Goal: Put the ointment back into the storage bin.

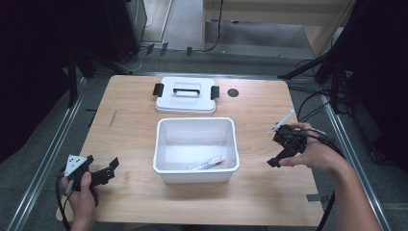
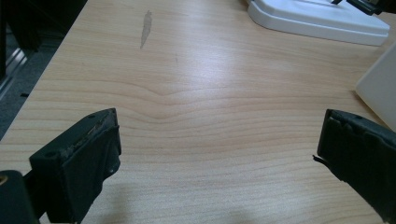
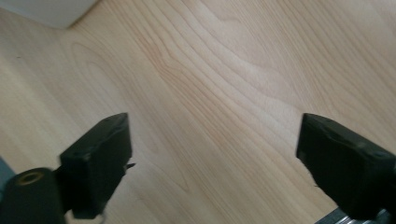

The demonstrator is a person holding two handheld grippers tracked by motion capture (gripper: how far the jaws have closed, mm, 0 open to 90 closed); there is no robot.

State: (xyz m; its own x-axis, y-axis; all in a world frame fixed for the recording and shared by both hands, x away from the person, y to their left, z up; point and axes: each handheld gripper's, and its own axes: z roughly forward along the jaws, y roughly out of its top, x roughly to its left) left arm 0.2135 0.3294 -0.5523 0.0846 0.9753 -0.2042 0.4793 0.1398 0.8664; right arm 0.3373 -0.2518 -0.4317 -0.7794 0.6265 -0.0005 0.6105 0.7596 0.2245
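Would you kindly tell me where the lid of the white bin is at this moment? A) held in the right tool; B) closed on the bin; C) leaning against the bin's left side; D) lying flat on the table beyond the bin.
D: the lid lies flat on the table behind the open white bin, with a gap between them and neither tool touching it.

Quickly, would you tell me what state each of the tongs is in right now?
Left tongs: open, holding nothing, over bare table.
Right tongs: open, holding nothing.
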